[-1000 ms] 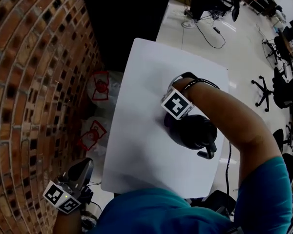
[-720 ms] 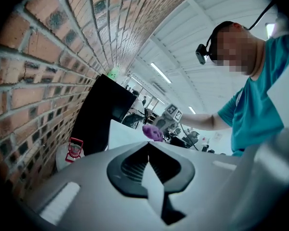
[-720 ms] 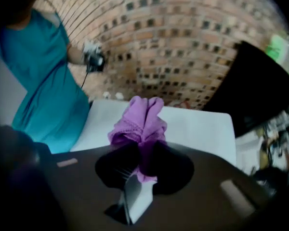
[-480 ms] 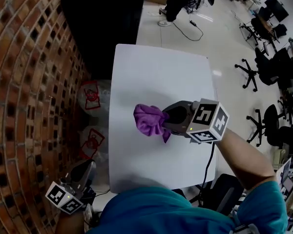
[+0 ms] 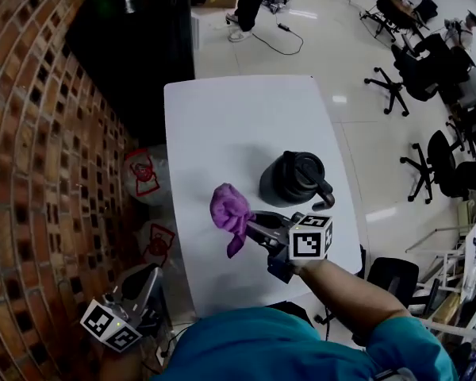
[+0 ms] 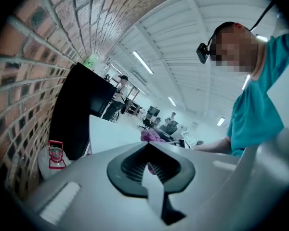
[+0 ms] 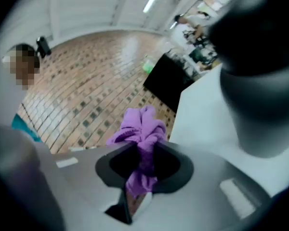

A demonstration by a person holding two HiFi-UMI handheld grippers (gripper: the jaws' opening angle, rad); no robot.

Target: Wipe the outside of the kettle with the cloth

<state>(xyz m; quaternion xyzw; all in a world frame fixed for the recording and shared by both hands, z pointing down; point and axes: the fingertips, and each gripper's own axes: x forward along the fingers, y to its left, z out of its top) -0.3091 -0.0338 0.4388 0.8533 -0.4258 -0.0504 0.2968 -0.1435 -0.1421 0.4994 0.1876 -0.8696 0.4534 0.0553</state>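
Gripping the crumpled purple cloth point(image 5: 228, 206) just left of the round black kettle point(image 5: 292, 179), the right hand-held gripper point(image 5: 254, 228) should next press it against the kettle's side.

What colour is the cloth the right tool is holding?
Purple. The cloth shows best in the right gripper view.

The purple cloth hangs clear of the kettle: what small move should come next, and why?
Probably swing the right tool toward the kettle until the cloth meets its side. The tool grips the cloth but holds it beside the kettle, not touching.
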